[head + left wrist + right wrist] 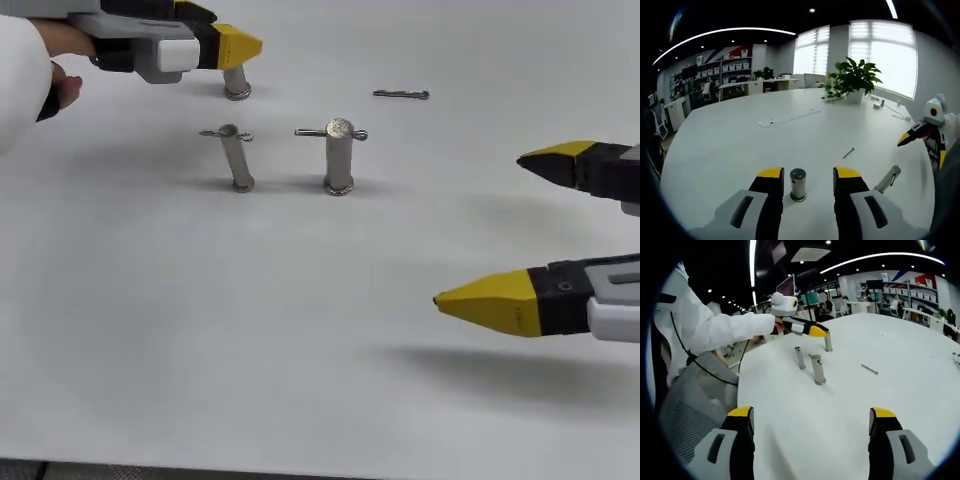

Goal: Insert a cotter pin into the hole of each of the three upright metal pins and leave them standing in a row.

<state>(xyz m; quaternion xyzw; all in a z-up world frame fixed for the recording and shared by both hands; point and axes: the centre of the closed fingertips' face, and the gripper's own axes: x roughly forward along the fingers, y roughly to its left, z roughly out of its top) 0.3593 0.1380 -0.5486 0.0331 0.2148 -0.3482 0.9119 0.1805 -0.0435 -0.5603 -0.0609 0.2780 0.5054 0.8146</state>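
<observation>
Right tool [477, 229]: nearest, at the right above the white desk [250, 350]; two yellow jaws spread wide, gripping nothing.
Metal pins: three, all upright on the desk.
Middle row: two of them, thin pin [240, 160] on the left, thick pin [339, 158] on the right, near each other but apart.
Cotter pins: three in all, two inserted, one lying free.
Left cotter pin [208, 133]: through the top of the thin pin.
Right cotter pin [308, 132]: through the top of the thick pin.
Loose cotter pin [401, 94]: flat on the desk, farther back and to the right, apart from every metal pin.
Far pin [236, 82]: behind the thin pin, standing between the left tool's jaws.
Left tool [808, 172]: farthest, at the top left in the head view; jaws open, one on either side of the far pin, with a gap on each side.
</observation>
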